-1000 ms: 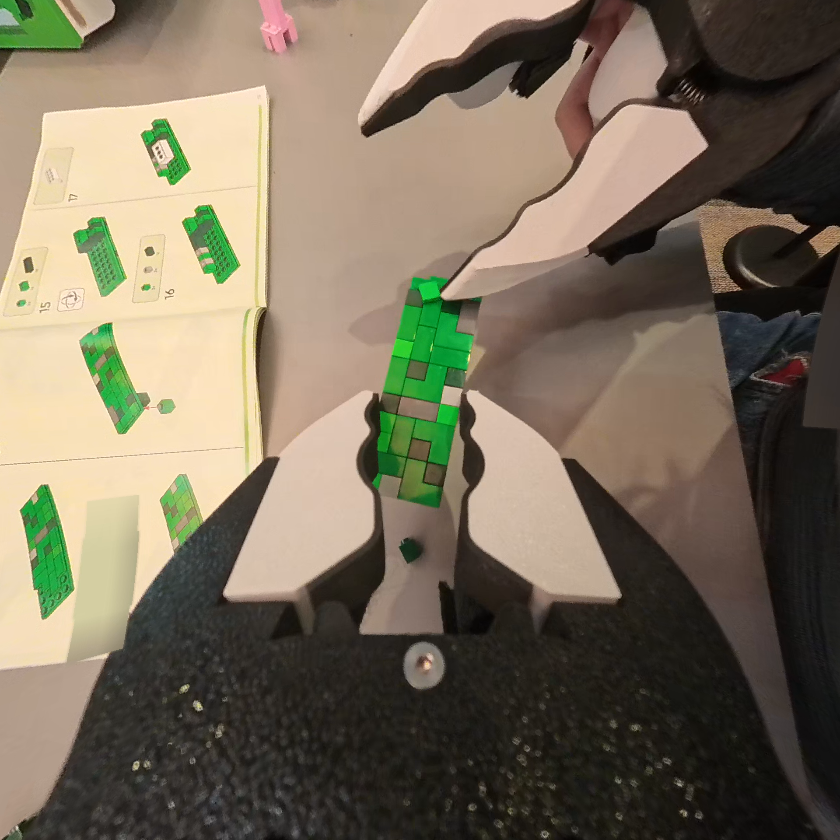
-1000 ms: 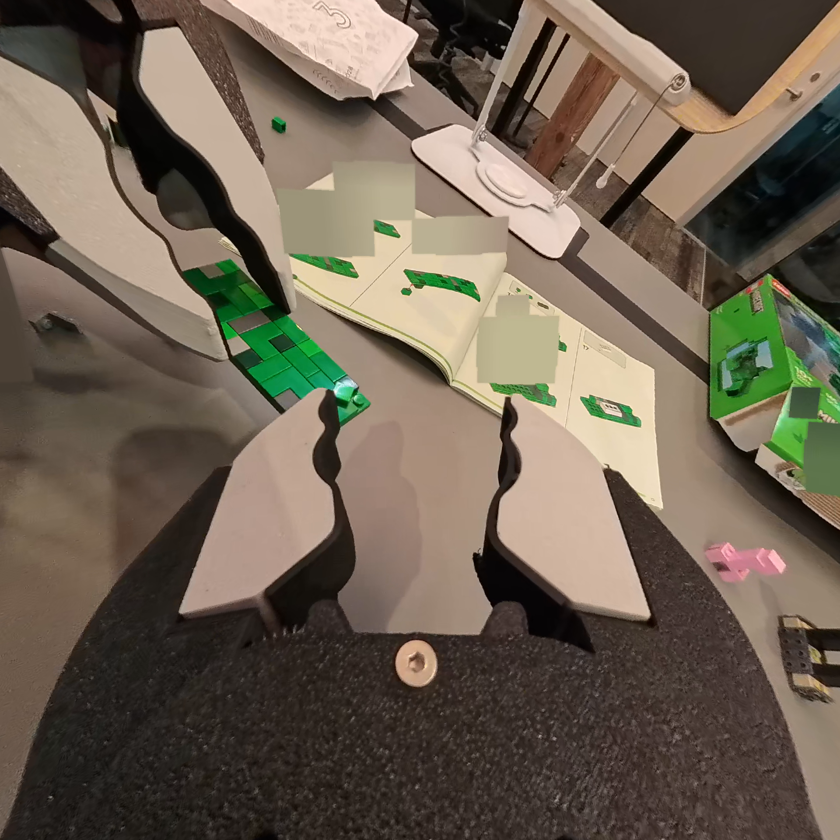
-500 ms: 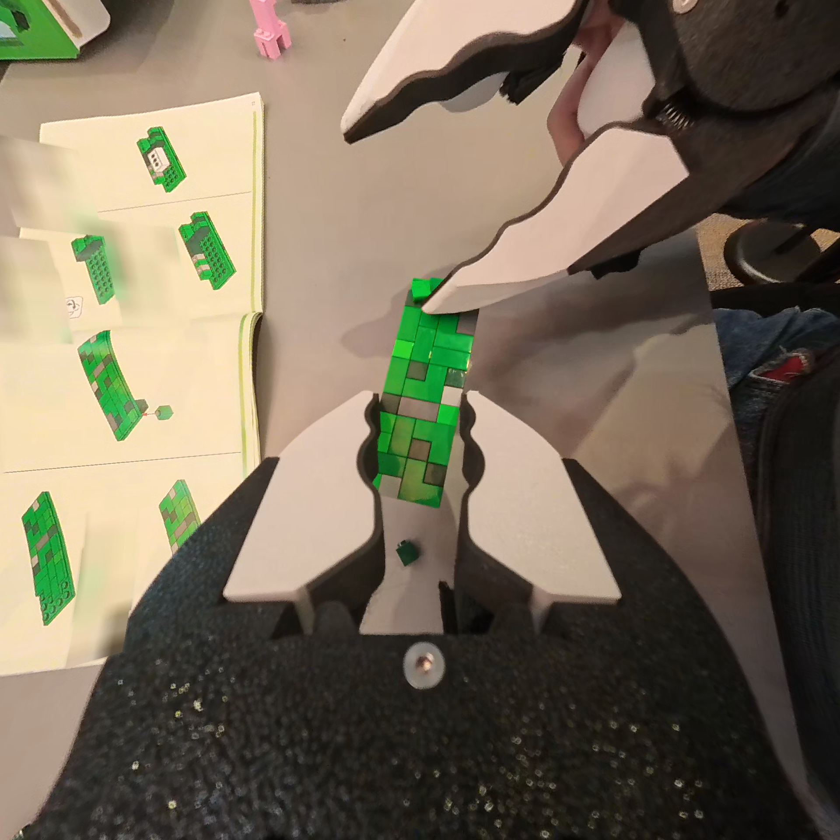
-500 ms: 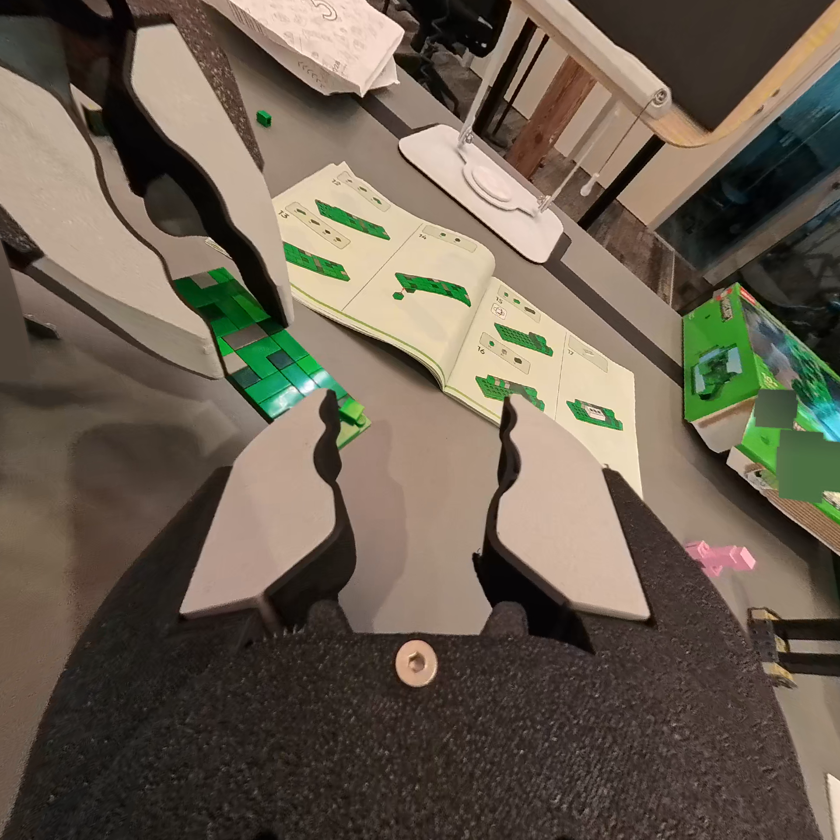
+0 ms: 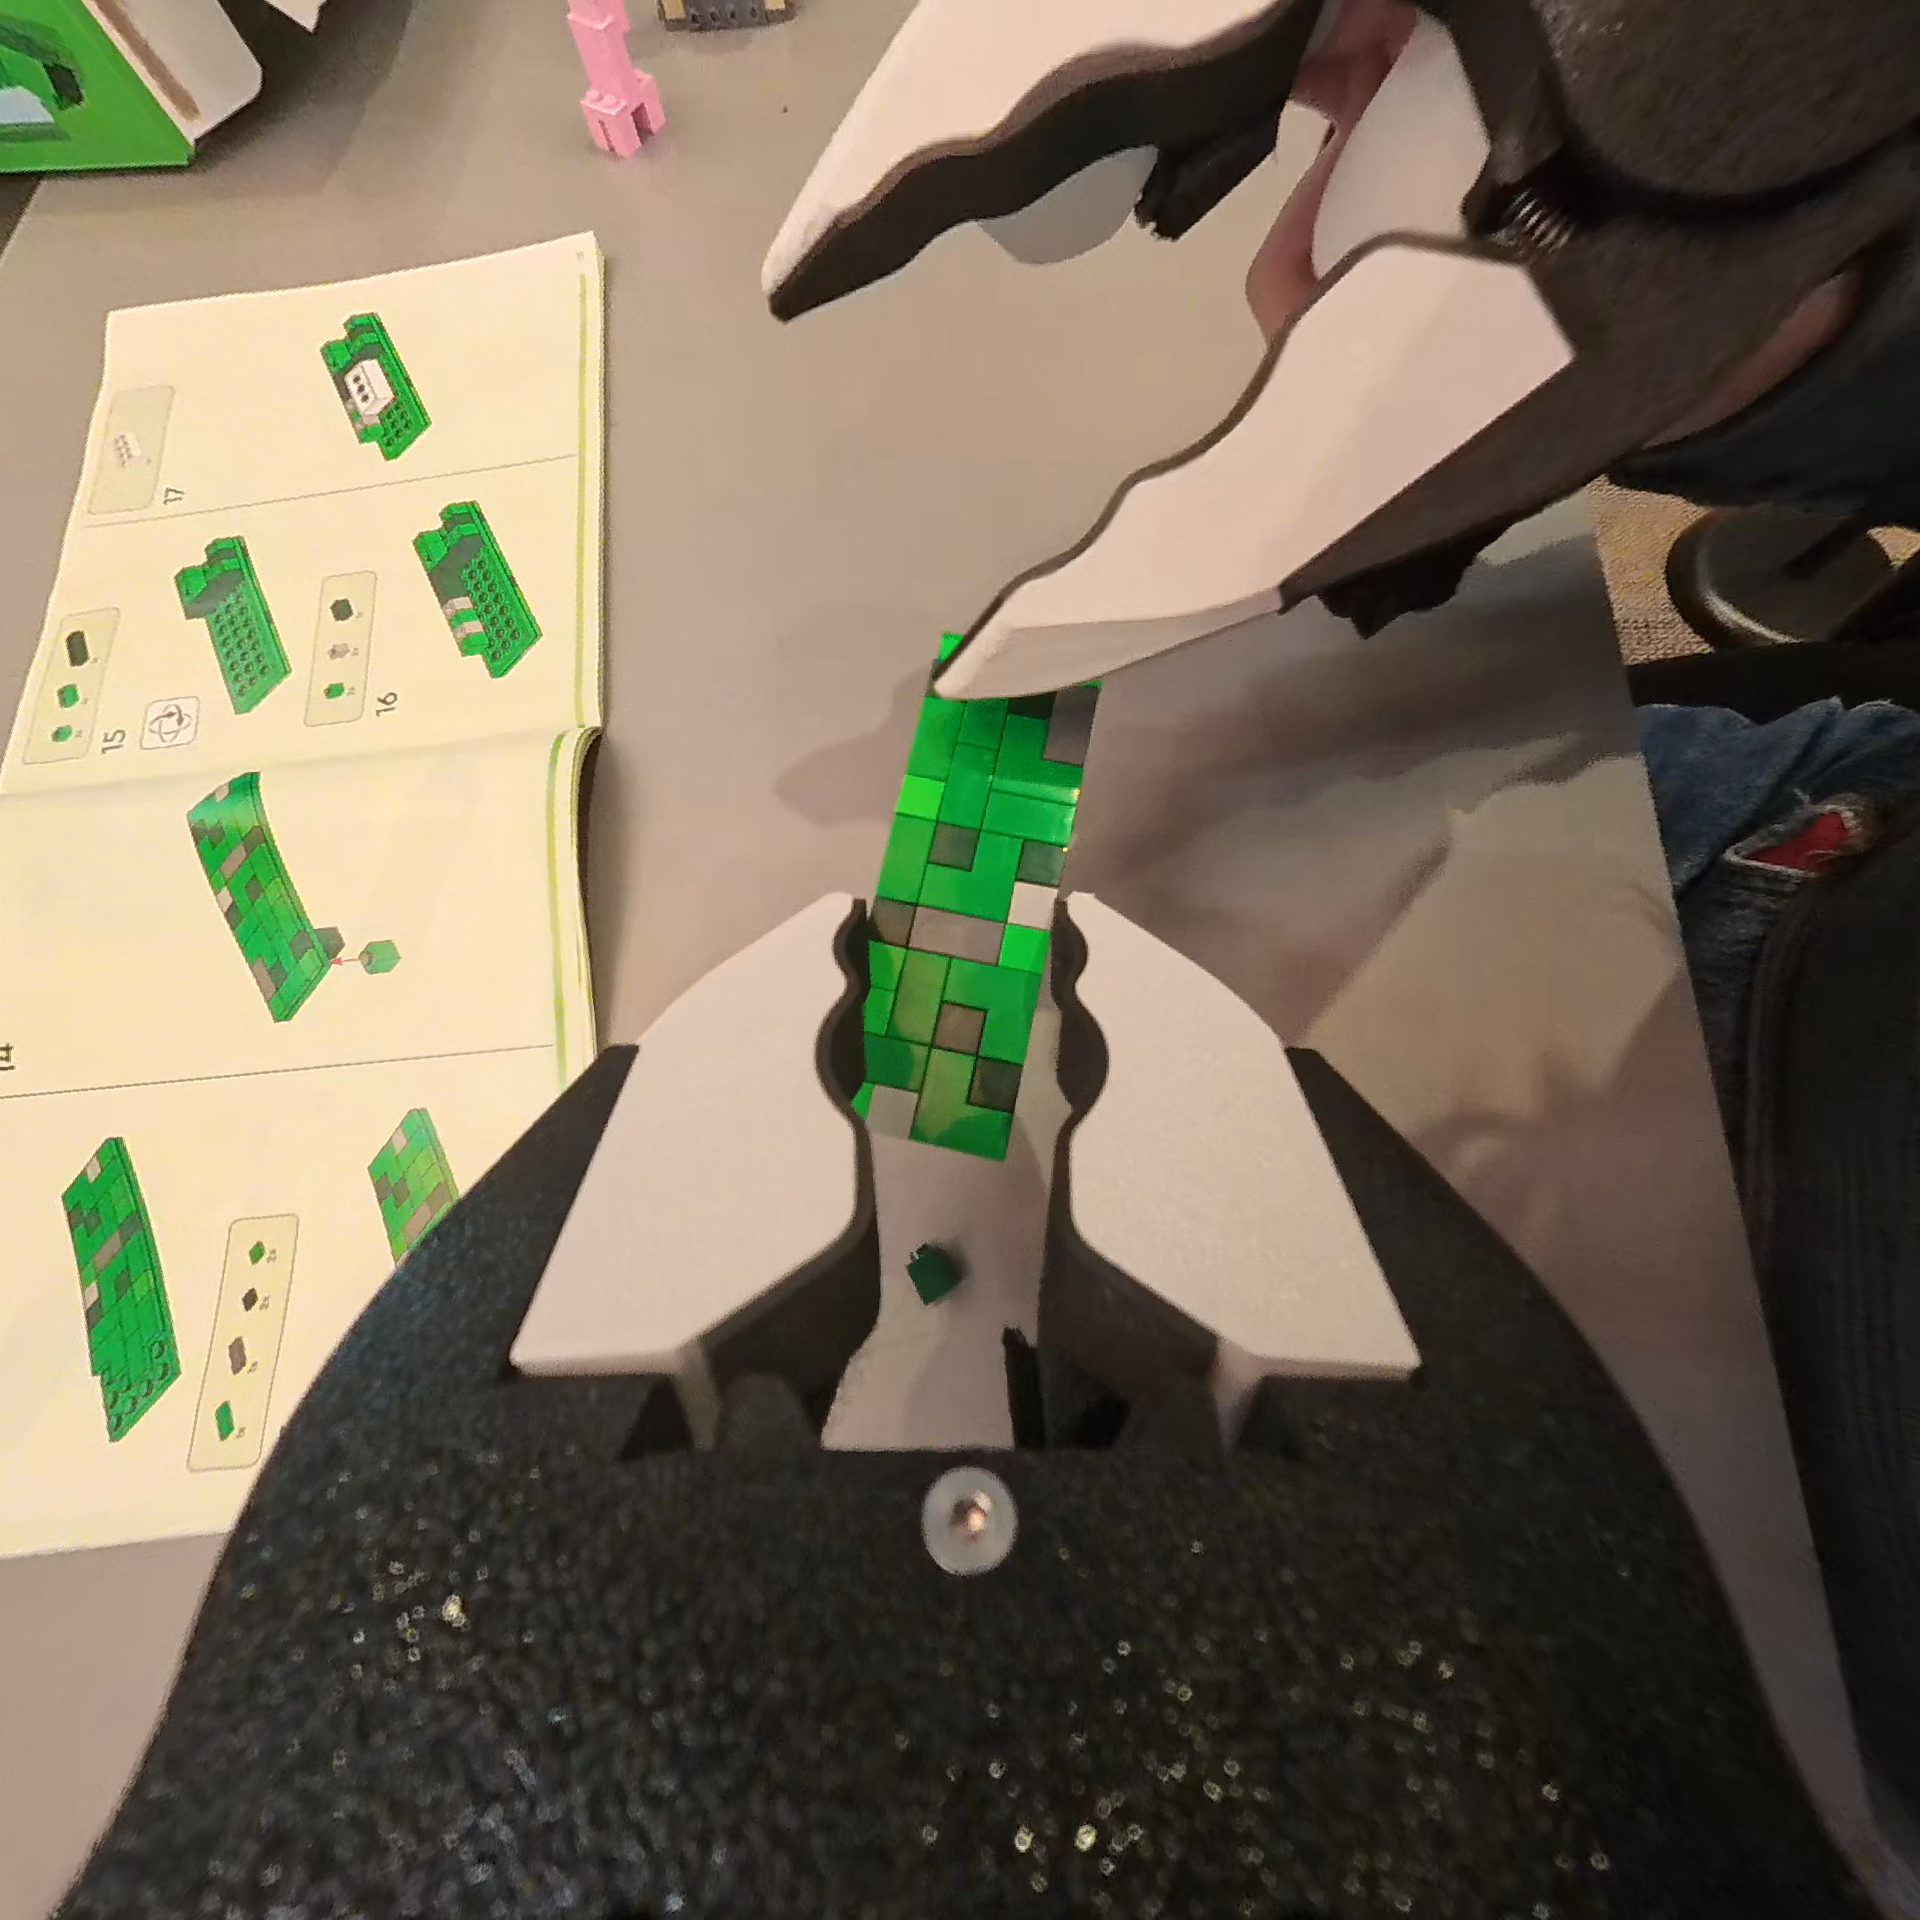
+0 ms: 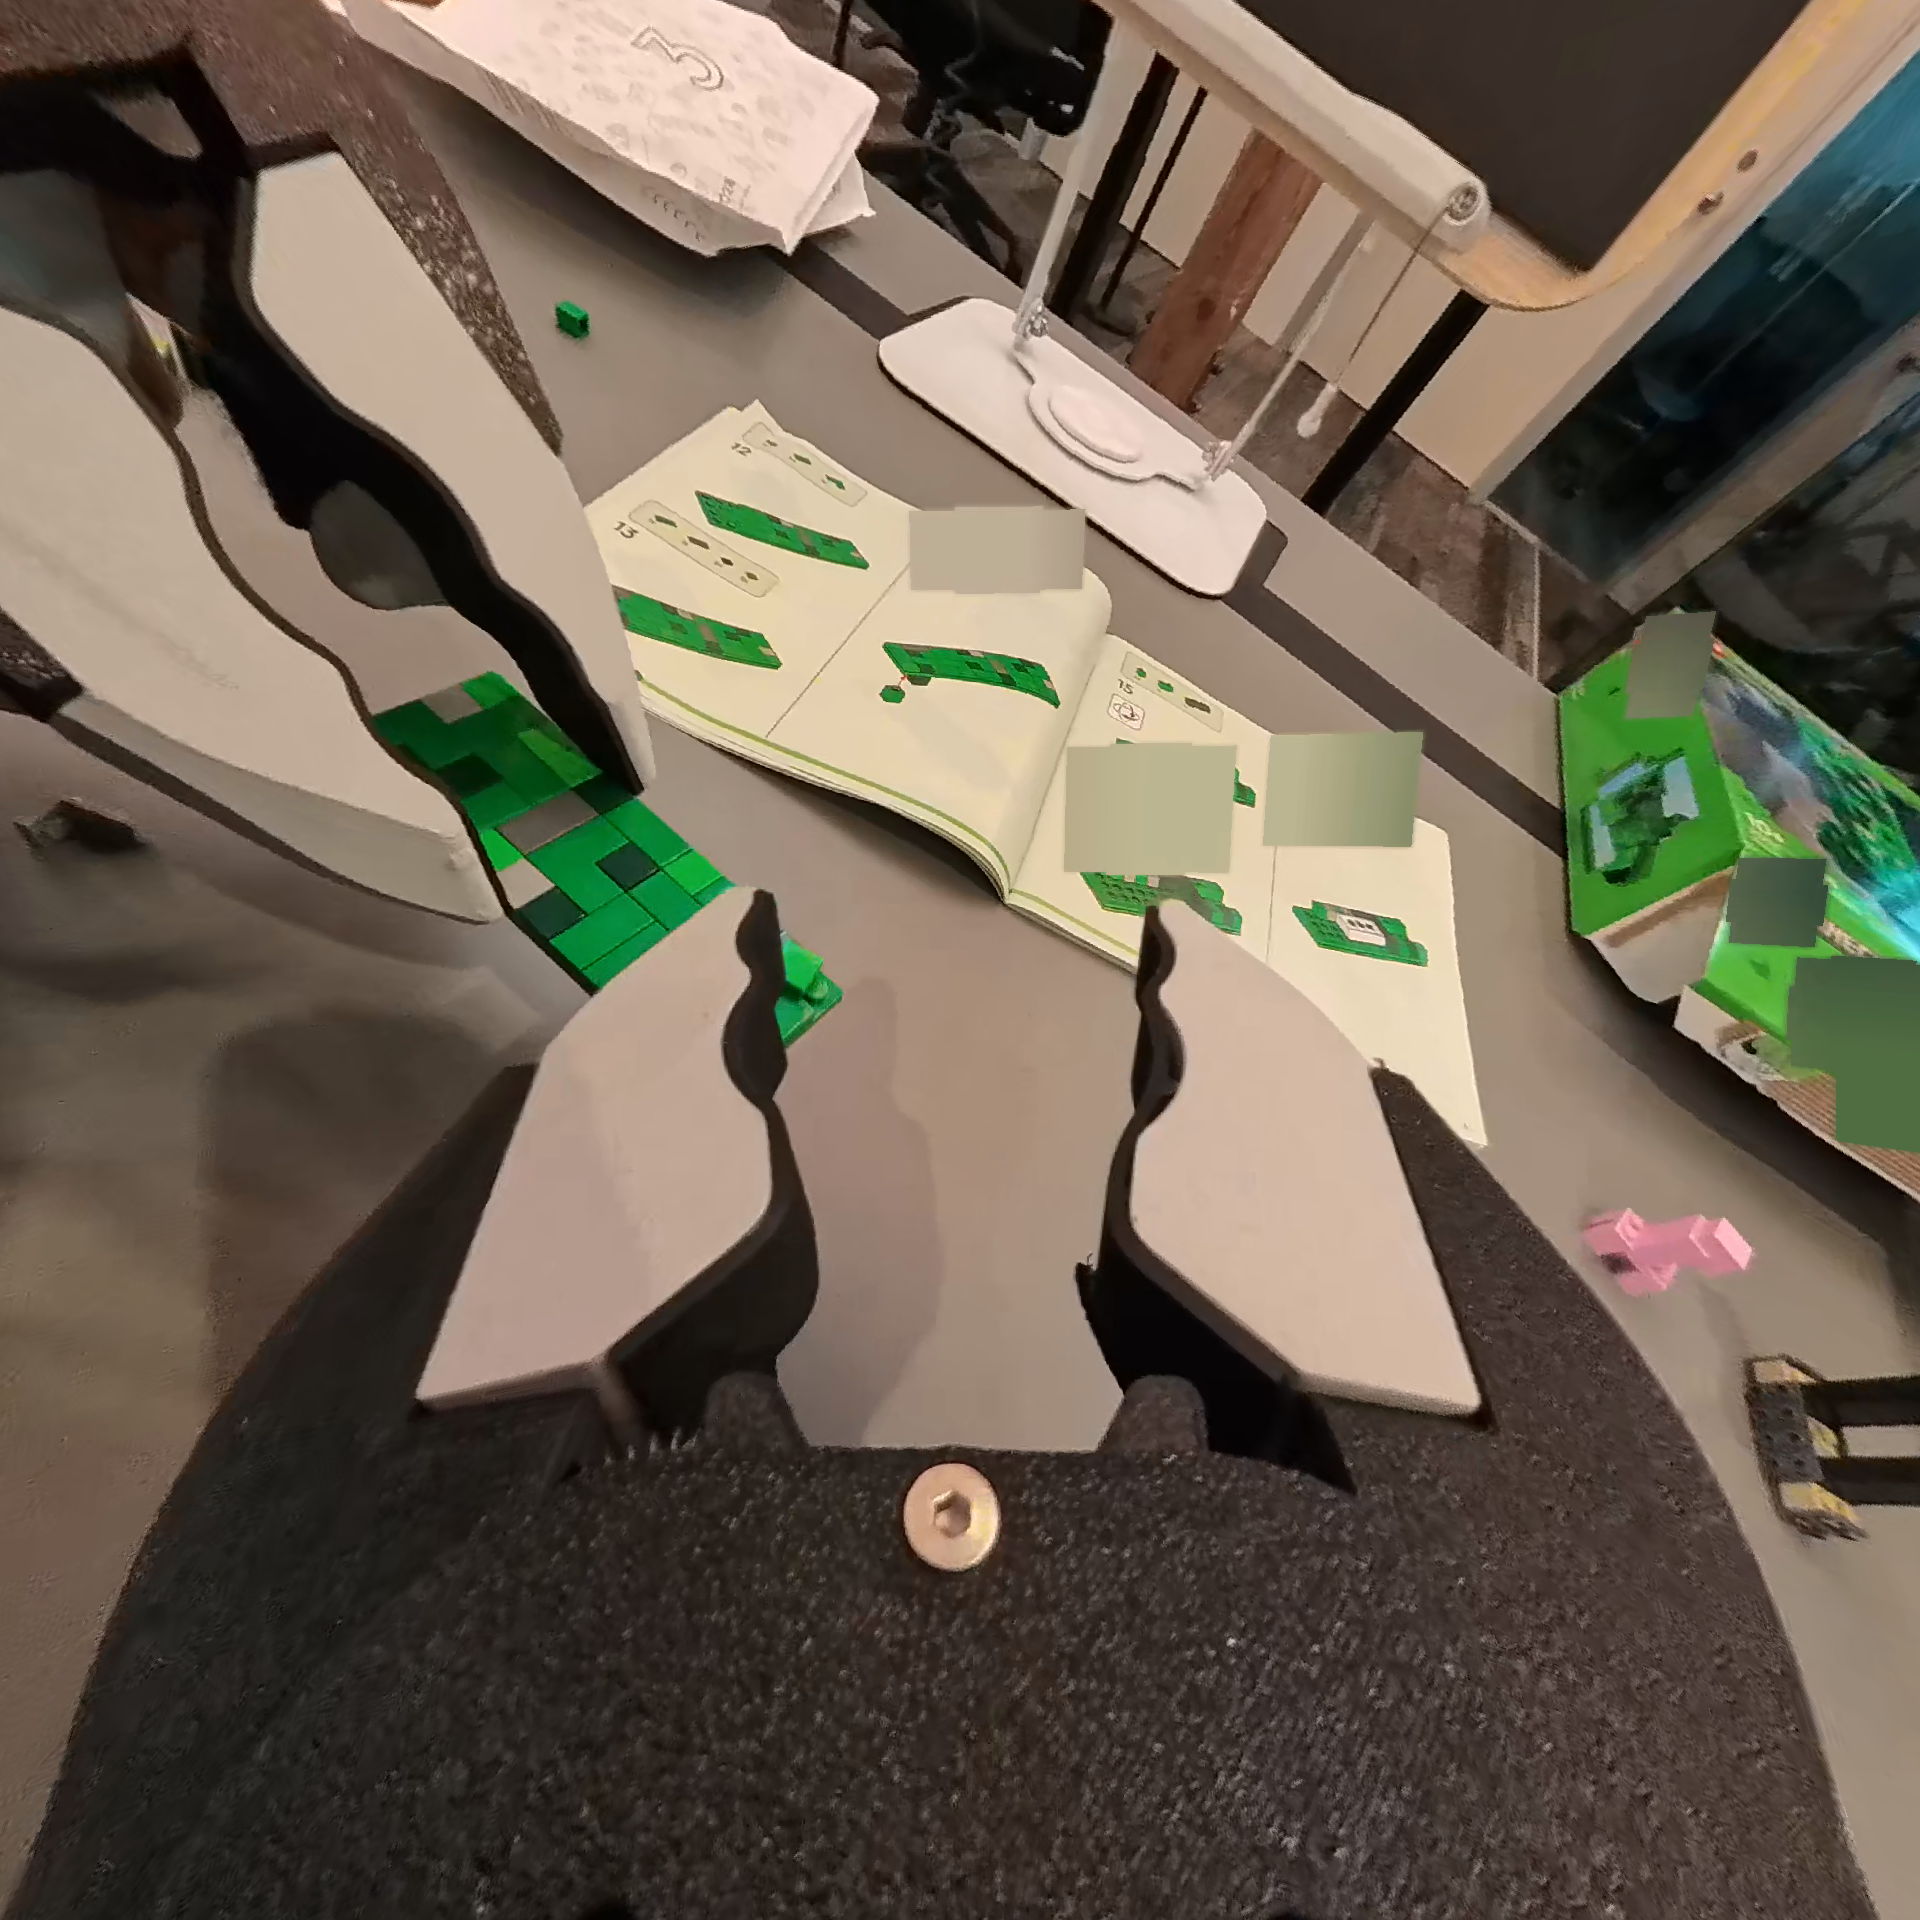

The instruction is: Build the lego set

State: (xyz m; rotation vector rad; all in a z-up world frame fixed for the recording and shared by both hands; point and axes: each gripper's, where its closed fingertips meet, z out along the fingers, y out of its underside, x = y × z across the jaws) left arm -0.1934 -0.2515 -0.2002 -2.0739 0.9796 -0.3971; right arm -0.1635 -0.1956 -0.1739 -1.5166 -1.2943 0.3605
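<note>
Green and grey tiles cover the long lego plate (image 5: 971, 925), which lies flat on the table with the left gripper (image 5: 956, 914) closed around its sides. The right gripper (image 6: 951, 914), wide open and empty, has slid one finger (image 5: 1122, 623) further over the small green piece (image 6: 805, 971) at the plate's 12 o'clock end. It looks like pressing it down. The booklet (image 5: 312, 582) stays at 9 o'clock.
</note>
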